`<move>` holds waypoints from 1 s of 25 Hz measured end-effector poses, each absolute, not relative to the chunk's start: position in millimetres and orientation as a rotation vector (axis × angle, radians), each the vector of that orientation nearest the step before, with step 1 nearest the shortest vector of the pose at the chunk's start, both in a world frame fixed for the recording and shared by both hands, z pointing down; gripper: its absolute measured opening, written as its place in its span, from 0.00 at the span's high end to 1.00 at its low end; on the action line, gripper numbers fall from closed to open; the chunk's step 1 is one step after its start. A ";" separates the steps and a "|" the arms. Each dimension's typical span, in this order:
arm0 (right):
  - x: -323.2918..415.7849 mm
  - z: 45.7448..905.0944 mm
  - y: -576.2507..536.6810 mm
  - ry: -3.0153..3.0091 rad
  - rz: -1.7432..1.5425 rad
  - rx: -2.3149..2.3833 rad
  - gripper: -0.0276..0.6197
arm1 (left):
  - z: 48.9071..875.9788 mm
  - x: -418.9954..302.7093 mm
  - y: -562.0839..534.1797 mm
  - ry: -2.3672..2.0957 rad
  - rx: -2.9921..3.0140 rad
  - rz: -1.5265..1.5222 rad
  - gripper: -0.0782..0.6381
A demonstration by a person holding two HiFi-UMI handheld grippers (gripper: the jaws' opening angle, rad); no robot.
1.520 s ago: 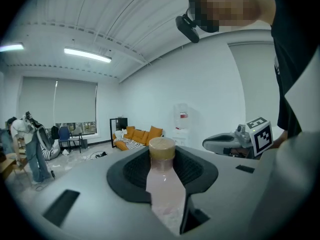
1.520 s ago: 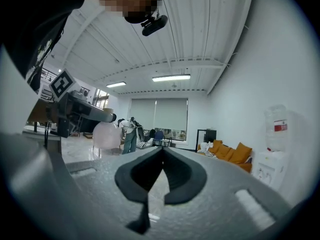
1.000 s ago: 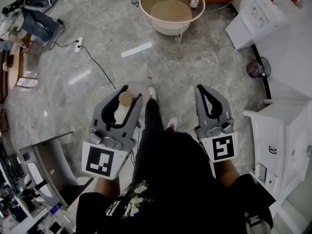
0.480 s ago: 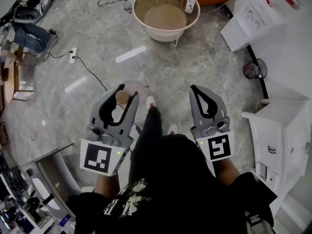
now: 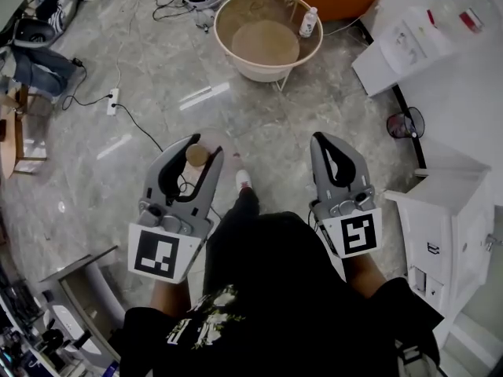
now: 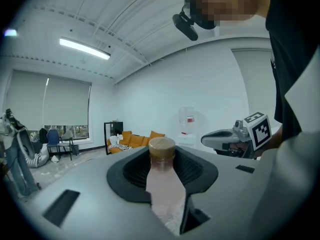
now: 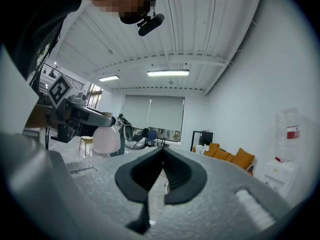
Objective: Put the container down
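My left gripper (image 5: 200,151) is pinching the bottle (image 6: 163,186) just under its tan cap (image 6: 162,148), with the dark pads spread wide around the neck and pressing on both sides. The pale pink body hangs below the jaws. From the right gripper view it shows as a rounded bulb beside the left gripper, upright or near enough. The bottle is in mid-air, well above the grey stone floor (image 5: 314,100), with nothing under it to rest on yet.

My right gripper (image 7: 162,155) is pressed together and holds nothing.

I judge the bottle to be light — thin, cloudy plastic by the look of it. Whether there is anything inside I cannot tell. Walls like that would give under a hard squeeze, and the smooth rounded body would be slippery for flat pads, so I would not take it by the belly. The neck is the better place: it is narrower and stiffer, and the hard cap sits above the pads as a stop, so the bottle cannot slide down through them. A bulb-shaped body with a small base may well tip, so I would want the bottom flat on a surface before I ease the jaws apart.
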State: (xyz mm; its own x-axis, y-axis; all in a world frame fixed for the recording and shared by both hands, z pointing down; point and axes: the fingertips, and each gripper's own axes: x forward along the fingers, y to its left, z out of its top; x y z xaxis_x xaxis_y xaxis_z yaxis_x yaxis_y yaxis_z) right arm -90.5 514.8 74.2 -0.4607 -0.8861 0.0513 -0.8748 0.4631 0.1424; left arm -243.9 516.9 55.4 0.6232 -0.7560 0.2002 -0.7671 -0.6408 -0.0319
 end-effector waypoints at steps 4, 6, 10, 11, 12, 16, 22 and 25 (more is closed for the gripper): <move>-105.1 77.1 491.0 -2.546 -0.176 1.606 0.96 | 61.9 -269.9 493.6 -1.288 2.778 0.313 0.69; -114.2 77.9 478.6 -2.535 -0.180 1.622 0.96 | 62.5 -278.9 478.7 -1.279 2.787 0.308 0.69; -128.5 78.2 460.1 -2.504 -0.172 1.639 0.96 | 58.6 -287.9 457.2 -1.214 2.827 0.300 0.69; -129.8 78.1 455.8 -2.495 -0.178 1.654 0.96 | 58.6 -289.2 451.5 -1.198 2.841 0.297 0.69; -130.0 78.4 452.3 -2.486 -0.191 1.672 0.96 | 59.3 -289.9 445.7 -1.187 2.853 0.289 0.69; -124.2 93.2 449.4 -2.420 -0.156 1.712 0.96 | 67.9 -289.5 433.1 -1.141 2.862 0.262 0.69; -103.8 100.8 437.7 -2.343 -0.153 1.802 0.96 | 79.2 -279.2 414.9 -1.066 2.867 0.282 0.69; -95.0 109.1 429.1 -2.325 -0.125 1.813 0.96 | 84.6 -270.4 408.1 -1.030 2.878 0.336 0.69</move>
State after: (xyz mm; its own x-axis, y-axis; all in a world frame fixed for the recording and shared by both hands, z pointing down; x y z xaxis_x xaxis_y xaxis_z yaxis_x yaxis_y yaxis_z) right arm -95.0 429.1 109.1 -0.2341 -0.9673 0.0976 -0.9512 0.2486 0.1826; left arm -270.4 408.1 84.6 0.7519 -0.6192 0.2265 -0.6335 -0.7736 -0.0117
